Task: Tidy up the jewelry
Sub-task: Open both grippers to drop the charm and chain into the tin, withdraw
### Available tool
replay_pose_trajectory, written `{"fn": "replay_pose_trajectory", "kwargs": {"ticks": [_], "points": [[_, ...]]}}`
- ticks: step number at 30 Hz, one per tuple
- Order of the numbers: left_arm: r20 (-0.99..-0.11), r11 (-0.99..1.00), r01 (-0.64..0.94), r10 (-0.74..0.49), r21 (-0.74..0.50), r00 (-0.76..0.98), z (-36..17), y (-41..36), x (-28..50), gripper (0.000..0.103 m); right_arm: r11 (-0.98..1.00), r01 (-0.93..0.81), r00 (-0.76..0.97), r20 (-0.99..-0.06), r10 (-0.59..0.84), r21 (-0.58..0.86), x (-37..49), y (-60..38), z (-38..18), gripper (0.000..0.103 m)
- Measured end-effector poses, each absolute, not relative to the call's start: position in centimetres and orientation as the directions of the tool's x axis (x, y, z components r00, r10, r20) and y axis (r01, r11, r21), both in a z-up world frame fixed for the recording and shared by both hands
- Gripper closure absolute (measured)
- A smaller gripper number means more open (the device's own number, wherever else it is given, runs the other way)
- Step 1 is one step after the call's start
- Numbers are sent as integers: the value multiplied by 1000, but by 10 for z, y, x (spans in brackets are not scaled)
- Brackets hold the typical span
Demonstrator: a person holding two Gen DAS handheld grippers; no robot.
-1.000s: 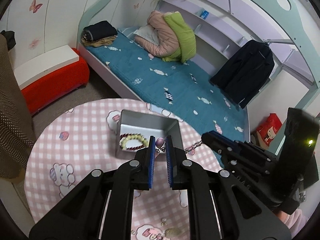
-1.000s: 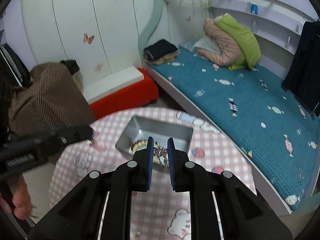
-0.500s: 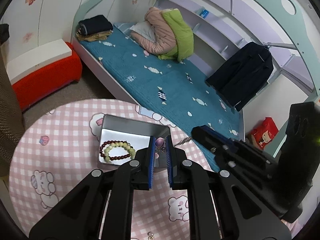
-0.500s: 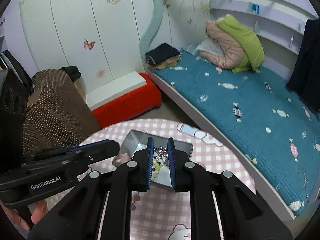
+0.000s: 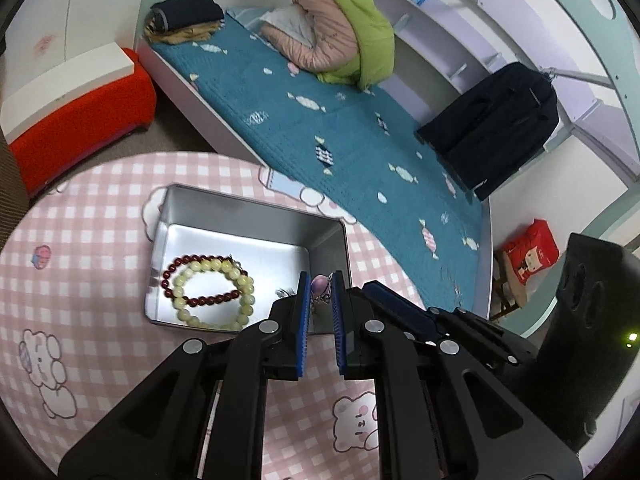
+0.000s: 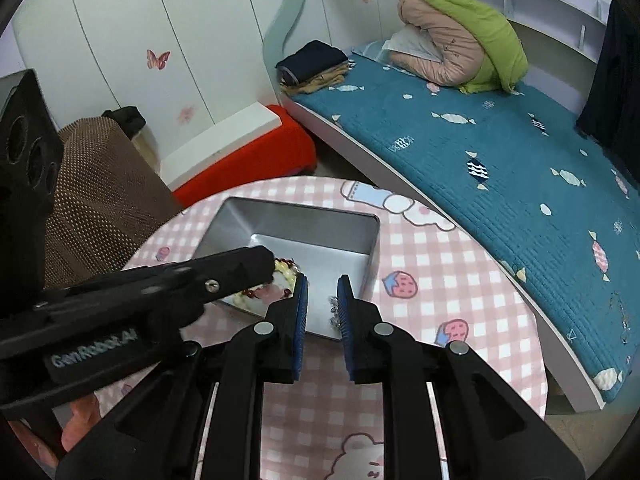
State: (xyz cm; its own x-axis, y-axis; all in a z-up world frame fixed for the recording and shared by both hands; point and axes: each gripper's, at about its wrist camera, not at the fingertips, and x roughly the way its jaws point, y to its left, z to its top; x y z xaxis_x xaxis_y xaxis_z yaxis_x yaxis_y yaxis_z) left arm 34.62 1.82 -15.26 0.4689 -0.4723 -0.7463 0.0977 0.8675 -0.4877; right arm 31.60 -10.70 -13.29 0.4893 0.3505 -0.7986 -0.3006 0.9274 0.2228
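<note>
Crowding metal tin [image 6: 362, 258]: bracelets [image 5: 208, 292], left hand-held gripper [image 6: 276, 266]

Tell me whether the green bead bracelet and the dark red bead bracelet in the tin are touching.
Touching. The left wrist view shows the green bead bracelet lying across the dark red bead bracelet on the floor of the tin, their beads overlapping with no gap.

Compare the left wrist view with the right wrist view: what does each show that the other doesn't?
Left wrist only: the dark red bracelet and pale green bracelet lying fully visible in the tin, a purple pendant between the left hand-held gripper fingers, and the red bag. Right wrist only: the brown chair and butterfly wardrobe. Both: the metal tin, checked tablecloth, and bed.
</note>
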Motion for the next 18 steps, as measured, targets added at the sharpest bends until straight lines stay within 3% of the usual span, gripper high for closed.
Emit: {"fn": "replay_pose_trajectory", "kwargs": {"ticks": [12,14,15,18], "points": [[-789,886,81,-446,-457,424,-170,6,356,92,955,-197,512,-807,294,222,315,-144,-137,68],[-795,883,76,-452,-463,404,-172,6,358,87,957,-185,516,-806,290,226,315,-148,-136,65],[-801,887,72,-444,-456,402,-173,6,358,78,958,-179,520,-805,284,223,315,-150,-135,64],[-804,893,71,-432,-444,408,-171,6,357,76,961,-172,528,-803,276,217,314,-152,-132,62]]}}
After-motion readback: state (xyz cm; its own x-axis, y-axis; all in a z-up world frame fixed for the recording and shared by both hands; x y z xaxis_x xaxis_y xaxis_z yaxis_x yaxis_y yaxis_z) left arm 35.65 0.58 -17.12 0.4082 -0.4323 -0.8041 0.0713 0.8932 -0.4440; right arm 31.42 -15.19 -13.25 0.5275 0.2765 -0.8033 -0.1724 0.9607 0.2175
